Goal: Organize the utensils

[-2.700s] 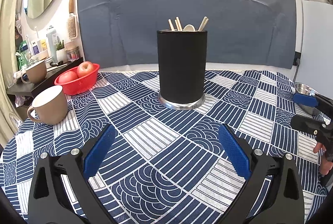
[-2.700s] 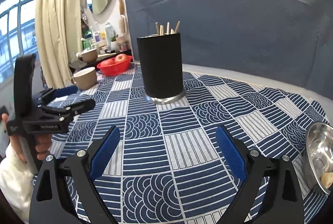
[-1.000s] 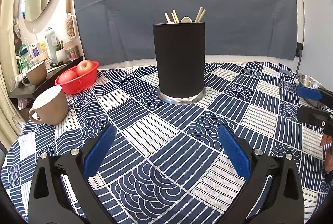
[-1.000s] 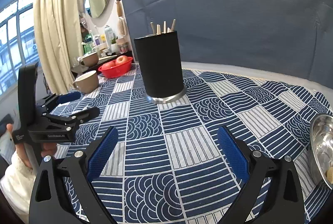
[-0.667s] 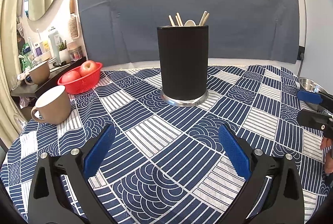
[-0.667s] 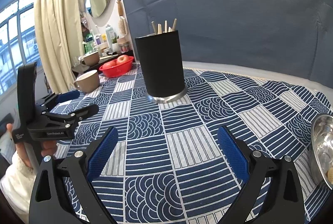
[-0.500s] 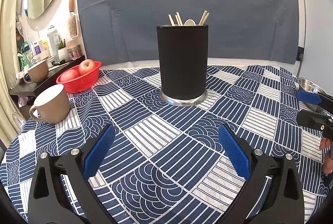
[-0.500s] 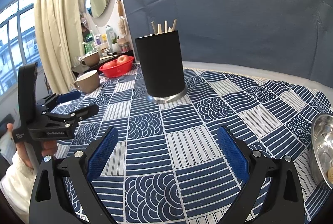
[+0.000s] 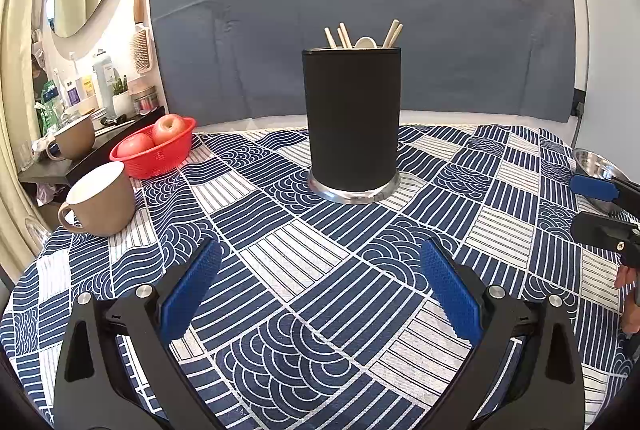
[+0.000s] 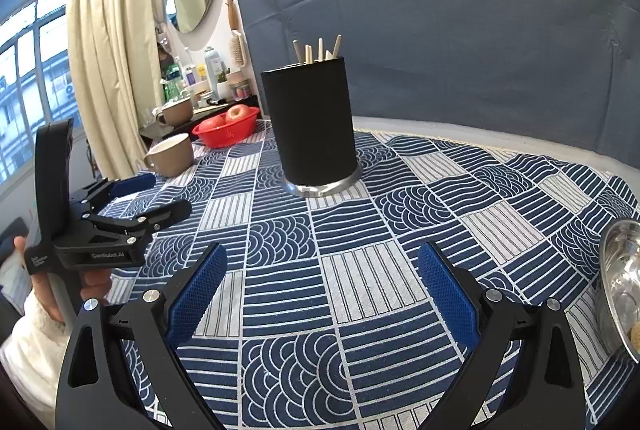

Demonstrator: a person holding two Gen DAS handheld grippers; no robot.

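Little separates this moment from half a second ago: both grippers hang above the cloth in much the same place, and the black holder sits at the same spot in each view. Compared with the earliest frames, the left wrist camera has drawn a touch nearer to the holder.

The left gripper (image 9: pixel 320 278) has its jaws spread wide with nothing between them; its blue pads (image 9: pixel 190 288) are ribbed rubber on black plastic arms. The right gripper (image 10: pixel 322 278) is likewise wide apart and empty. In the right wrist view a hand (image 10: pixel 60 290) in a cream knitted sleeve (image 10: pixel 28 346) grips the left tool's handle at the near left.

The utensil holder (image 9: pixel 352 118) is a tall matte black cylinder on a flared, shiny metal base, standing upright in the middle of the table, far from both grippers. Pale wooden chopsticks (image 9: pixel 390 34) and a rounded spoon bowl (image 9: pixel 365 42) poke out of its top.

The tablecloth (image 9: pixel 280 258) is woven fabric printed in navy and white patches of stripes and wave scales. At the left stands a tan ceramic mug (image 9: pixel 100 200), and beyond it a red plastic mesh basket (image 9: pixel 154 154) holding apples (image 9: pixel 170 126). A polished steel bowl (image 10: pixel 622 282) sits at the right edge.
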